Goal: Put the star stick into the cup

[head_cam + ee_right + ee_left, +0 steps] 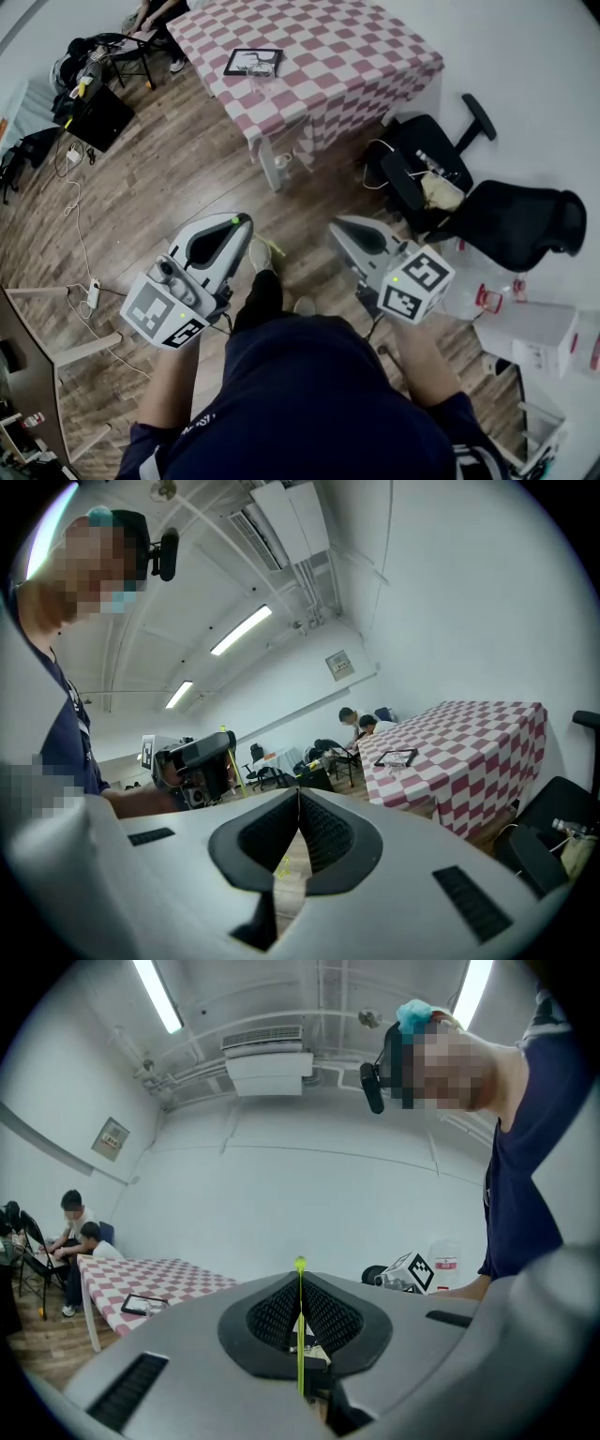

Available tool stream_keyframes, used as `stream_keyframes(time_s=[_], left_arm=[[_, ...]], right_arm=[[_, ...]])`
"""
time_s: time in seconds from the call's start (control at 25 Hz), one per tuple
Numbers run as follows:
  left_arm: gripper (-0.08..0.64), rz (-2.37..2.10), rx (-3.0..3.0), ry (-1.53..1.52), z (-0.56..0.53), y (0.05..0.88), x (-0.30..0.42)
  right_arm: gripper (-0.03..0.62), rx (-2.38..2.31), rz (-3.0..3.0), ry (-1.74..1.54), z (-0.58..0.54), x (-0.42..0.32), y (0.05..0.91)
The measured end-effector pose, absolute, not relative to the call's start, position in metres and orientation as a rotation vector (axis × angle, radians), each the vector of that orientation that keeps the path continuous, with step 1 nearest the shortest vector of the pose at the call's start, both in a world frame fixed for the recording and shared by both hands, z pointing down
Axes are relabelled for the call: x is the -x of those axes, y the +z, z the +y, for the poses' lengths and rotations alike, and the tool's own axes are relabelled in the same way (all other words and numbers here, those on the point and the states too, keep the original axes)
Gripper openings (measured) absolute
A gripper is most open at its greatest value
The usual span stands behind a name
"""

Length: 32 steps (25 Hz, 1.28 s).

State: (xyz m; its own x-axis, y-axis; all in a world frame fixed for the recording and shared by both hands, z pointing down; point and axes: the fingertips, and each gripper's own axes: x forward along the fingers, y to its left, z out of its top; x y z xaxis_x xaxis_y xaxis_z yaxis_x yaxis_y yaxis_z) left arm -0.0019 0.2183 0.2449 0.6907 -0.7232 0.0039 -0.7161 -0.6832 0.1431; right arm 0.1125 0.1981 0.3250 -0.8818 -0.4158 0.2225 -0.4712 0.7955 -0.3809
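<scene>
My left gripper (242, 223) is shut on a thin yellow-green stick (300, 1335), whose small knob end pokes out above the closed jaws in the left gripper view. In the head view a yellow-green bit (268, 246) shows just beyond that gripper's tip, over the wooden floor. My right gripper (339, 229) is held beside it, shut, with nothing between its jaws (298, 797). Both are held at waist height, well short of the table. A black tray (253, 62) with something clear on it lies on the checked table; I cannot make out a cup.
The red-and-white checked table (319, 56) stands ahead. Black office chairs (497, 220) are to the right, with white boxes (530, 333) behind them. Cables and a power strip (93, 293) lie on the floor at left. People sit at the far left (75, 1227).
</scene>
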Motion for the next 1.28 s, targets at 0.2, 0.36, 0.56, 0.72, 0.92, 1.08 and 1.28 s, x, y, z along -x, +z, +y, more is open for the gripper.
stream_keyframes(time_s=[0.2, 0.36, 0.56, 0.72, 0.92, 1.08, 1.28], left_arm=[[0.032, -1.165, -2.752, -0.090, 0.178, 0.256, 0.023], [0.031, -1.142, -2.734, -0.097, 0.132, 0.266, 0.048], [0.031, -1.098, -2.725, -0.079, 0.063, 0.276, 0.082], [0.031, -1.050, -2.725, -0.058, 0.012, 0.280, 0.109], [0.031, -1.013, -2.730, -0.050, -0.043, 0.281, 0.139], [0.031, -1.011, -2.721, -0.042, -0.088, 0.285, 0.153], [0.031, -0.999, -2.719, -0.006, -0.133, 0.286, 0.152]], right_arm=[[0.015, -0.719, -2.839, 0.677, 0.160, -0.091, 0.337], [0.017, -0.729, -2.825, 0.709, 0.120, -0.065, 0.346], [0.015, -0.750, -2.803, 0.749, 0.061, -0.025, 0.355], [0.017, -0.788, -2.789, 0.791, 0.014, 0.005, 0.360], [0.015, -0.857, -2.781, 0.814, -0.031, 0.029, 0.358], [0.015, -0.904, -2.767, 0.842, -0.052, 0.032, 0.361], [0.015, -0.952, -2.737, 0.915, -0.068, 0.021, 0.375]])
